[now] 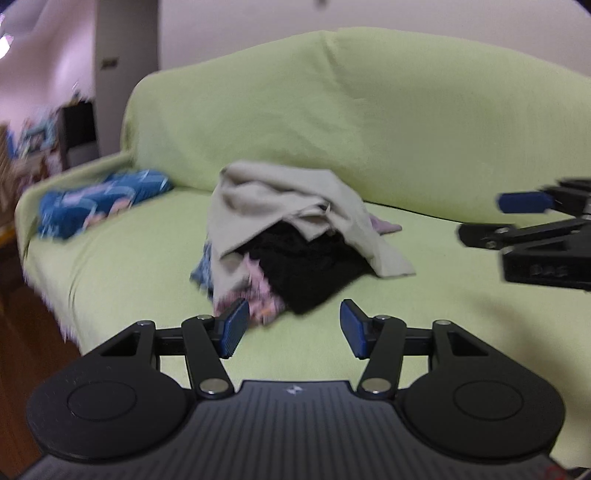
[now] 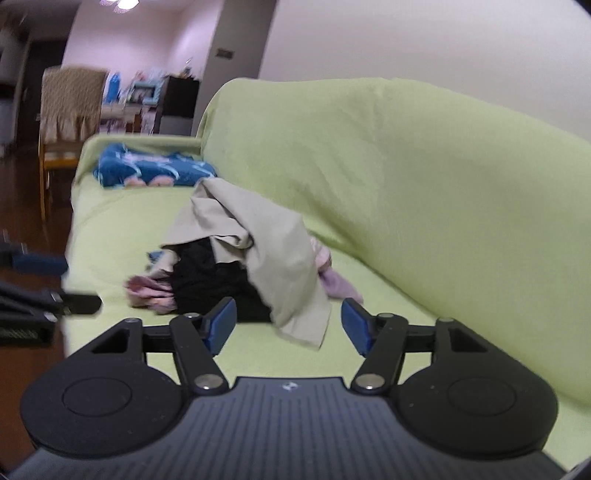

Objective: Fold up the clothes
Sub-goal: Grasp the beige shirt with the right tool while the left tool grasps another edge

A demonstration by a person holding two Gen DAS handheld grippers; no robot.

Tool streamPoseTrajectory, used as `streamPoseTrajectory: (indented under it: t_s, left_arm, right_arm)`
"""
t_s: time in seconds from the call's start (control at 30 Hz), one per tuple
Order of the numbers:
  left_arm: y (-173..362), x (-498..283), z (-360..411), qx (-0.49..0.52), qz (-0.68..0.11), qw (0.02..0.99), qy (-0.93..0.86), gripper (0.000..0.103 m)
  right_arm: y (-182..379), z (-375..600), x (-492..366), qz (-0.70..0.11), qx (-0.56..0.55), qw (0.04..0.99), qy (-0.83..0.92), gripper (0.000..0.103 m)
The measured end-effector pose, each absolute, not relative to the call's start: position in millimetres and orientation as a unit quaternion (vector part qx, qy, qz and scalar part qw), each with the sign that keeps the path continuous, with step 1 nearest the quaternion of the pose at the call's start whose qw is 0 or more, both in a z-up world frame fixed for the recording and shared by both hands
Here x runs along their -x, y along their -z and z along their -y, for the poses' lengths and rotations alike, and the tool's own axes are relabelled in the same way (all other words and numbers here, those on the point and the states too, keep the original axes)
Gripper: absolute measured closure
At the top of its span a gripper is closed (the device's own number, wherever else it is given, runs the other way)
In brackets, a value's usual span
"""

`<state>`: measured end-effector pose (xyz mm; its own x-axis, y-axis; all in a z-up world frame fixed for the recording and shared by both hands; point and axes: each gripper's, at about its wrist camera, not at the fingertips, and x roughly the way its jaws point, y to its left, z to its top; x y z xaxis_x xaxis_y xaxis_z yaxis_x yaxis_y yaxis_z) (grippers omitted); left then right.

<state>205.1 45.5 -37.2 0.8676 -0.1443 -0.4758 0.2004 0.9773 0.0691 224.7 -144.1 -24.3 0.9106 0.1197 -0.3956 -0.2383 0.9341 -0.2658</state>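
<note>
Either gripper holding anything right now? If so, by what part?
Nothing held. Left gripper and right gripper both stand open, short of the clothes pile on the sofa.

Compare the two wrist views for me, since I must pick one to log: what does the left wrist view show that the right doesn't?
Only the left wrist view shows the right gripper from the side, at its right edge. Only the right wrist view shows a chair draped in tan cloth beyond the sofa, and a ceiling light. Both share the green-covered sofa, the clothes pile topped by a beige garment, the blue patterned cloth, and open, empty grippers.
</note>
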Motion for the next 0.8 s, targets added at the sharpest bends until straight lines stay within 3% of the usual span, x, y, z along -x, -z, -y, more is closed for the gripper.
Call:
streamPoseTrajectory:
  t_s: [0.07, 0.17, 0.5, 0.63, 0.8]
  left_arm:
    - [42.4, -229.7, -39.8, -0.080, -0.234, 0.964, 0.096, 0.046]
    - [50.4, -266.4, -31.3, -0.111, -0.224, 0.962, 0.107, 0.046]
    - [78.0, -360.5, -7.1, -0.201, -0.176, 0.948, 0.174, 0.045]
    - [86.0, -371.7, 1.1, -0.234, -0.151, 0.944, 0.177, 0.045]
    - [84.0, -373.7, 2.1, -0.237, -0.132, 0.947, 0.171, 0.049]
  right_arm:
    - [35.4, 139.1, -251.6, -0.197, 0.183, 0.958, -0.097, 0.062]
    - [61.7, 129.1, -294.1, -0.222, 0.228, 0.941, -0.114, 0.072]
    - [136.0, 108.0, -357.8, -0.224, 0.319, 0.908, -0.151, 0.075]
    - [140.2, 110.7, -365.8, -0.215, 0.313, 0.914, -0.144, 0.097]
    - [129.8, 120.9, -363.1, -0.204, 0.286, 0.926, -0.140, 0.102]
